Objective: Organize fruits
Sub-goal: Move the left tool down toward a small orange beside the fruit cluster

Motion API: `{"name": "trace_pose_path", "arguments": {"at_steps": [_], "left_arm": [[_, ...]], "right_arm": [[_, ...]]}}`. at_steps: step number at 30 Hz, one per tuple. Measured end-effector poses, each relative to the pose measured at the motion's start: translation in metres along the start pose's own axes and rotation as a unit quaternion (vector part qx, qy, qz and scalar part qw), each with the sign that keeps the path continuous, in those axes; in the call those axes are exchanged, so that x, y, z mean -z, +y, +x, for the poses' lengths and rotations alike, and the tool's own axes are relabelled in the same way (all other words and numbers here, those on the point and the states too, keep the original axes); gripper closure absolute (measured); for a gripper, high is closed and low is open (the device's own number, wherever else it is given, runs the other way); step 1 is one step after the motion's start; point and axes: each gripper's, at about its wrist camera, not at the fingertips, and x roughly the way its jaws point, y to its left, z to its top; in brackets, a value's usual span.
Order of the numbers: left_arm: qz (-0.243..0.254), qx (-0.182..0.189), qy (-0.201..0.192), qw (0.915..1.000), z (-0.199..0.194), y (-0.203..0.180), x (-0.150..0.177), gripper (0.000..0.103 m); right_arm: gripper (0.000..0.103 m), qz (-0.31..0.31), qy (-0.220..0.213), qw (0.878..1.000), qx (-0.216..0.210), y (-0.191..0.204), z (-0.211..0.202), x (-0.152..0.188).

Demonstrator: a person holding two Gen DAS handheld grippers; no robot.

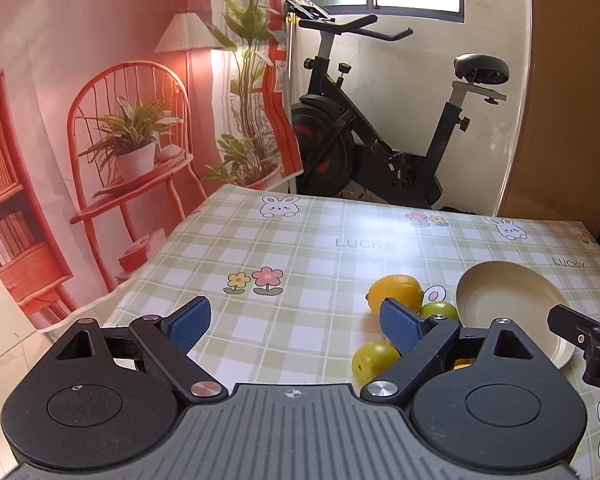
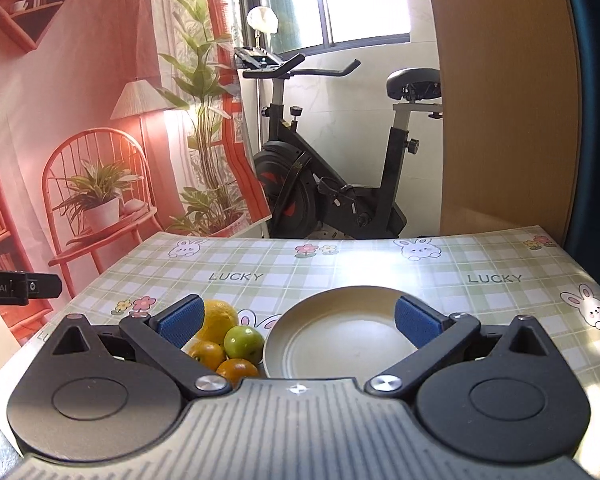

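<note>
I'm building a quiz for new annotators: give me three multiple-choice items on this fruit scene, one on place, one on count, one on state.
1. Where do the fruits lie relative to the plate, in the right wrist view? A left of it B on it C behind it
2. How many fruits show in the right wrist view? A two B four C six
3. What is the right tool's state? A shut on a lemon B open C shut, holding nothing

A: lemon and green fruit sit left of the plate.
B: those plus two oranges.
B: right tool has its jaws spread.
</note>
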Motion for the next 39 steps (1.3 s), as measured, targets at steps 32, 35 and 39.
{"name": "trace_pose_path", "arguments": {"at_steps": [32,35,39], "left_arm": [[-0.006,0.033,0.024,0.9991,0.002,-0.015,0.045,0.021],[-0.004,0.033,0.035,0.9988,0.006,-0.016,0.048,0.022],[-0.011,0.038,0.039,0.9985,0.006,-0.013,0.052,0.025]], "right_arm": [[0.007,-0.049,0.116,0.991,-0.034,0.009,0.017,0.038],[0.005,-0.050,0.116,0.992,-0.031,0.009,0.017,0.038],[0.004,-0.048,0.123,0.991,-0.026,0.008,0.021,0.040]]}}
